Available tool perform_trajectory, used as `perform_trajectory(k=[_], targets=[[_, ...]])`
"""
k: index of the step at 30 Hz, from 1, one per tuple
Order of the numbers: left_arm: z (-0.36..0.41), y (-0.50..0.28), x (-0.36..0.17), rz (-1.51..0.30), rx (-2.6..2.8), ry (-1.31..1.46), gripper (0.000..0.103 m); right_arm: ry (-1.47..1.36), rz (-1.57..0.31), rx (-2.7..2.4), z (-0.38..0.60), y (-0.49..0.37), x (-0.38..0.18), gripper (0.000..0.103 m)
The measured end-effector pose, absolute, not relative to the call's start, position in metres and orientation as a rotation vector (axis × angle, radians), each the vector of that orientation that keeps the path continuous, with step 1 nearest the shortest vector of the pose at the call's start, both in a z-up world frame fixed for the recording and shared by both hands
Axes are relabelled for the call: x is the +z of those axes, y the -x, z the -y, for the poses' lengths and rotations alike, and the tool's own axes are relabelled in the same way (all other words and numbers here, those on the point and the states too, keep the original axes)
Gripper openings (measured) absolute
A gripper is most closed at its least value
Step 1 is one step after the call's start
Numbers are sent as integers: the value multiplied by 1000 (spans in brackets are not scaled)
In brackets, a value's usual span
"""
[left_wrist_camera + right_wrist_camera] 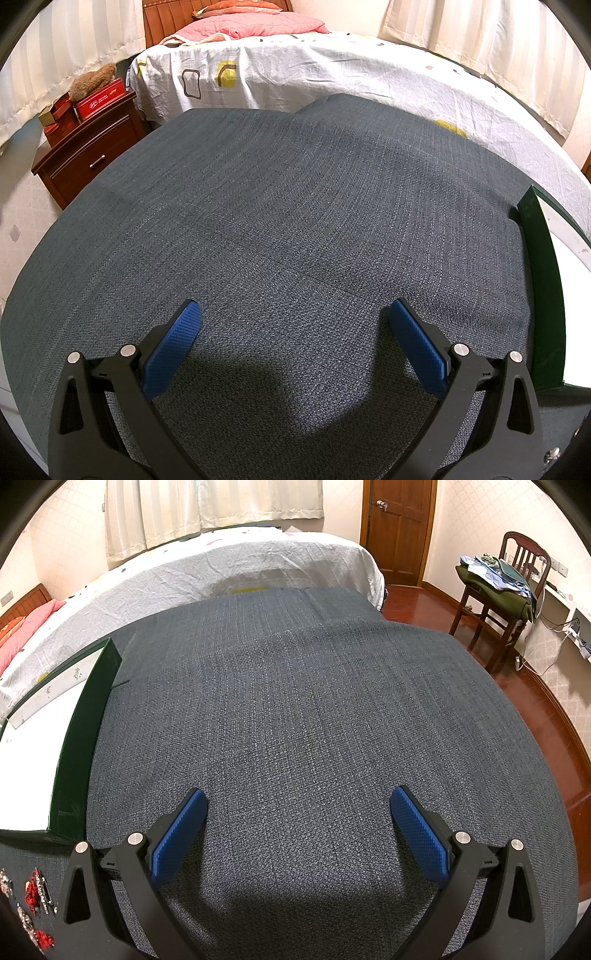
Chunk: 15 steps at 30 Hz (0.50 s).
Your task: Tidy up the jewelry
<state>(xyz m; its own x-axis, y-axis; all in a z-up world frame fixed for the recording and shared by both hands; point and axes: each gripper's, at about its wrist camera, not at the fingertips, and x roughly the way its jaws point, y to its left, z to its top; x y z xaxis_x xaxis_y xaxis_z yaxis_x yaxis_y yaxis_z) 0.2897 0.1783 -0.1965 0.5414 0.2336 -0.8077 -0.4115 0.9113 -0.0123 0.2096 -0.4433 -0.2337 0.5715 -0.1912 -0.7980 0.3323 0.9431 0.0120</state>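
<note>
My left gripper (295, 314) is open and empty above the grey-blue cloth (277, 221). My right gripper (299, 801) is open and empty above the same cloth (314, 701). A dark green box with a white inside (74, 731) stands open to the left of the right gripper; it also shows at the right edge of the left wrist view (543, 280). Several red and silver jewelry pieces (35, 893) lie on the cloth at the bottom left of the right wrist view, in front of the box. A small silver piece (552, 454) shows at the bottom right of the left wrist view.
A bed with a white patterned sheet (314, 74) lies beyond the cloth. A wooden nightstand (88, 151) with red boxes stands at the far left. A chair piled with clothes (502, 590) and a wooden door (399, 528) are at the right.
</note>
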Motion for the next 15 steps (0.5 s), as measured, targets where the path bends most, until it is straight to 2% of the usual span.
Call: perform_trajectory(k=[15], targets=[[-178, -289, -196, -923, 387, 210, 99, -168, -913, -309, 443, -208, -234, 97]])
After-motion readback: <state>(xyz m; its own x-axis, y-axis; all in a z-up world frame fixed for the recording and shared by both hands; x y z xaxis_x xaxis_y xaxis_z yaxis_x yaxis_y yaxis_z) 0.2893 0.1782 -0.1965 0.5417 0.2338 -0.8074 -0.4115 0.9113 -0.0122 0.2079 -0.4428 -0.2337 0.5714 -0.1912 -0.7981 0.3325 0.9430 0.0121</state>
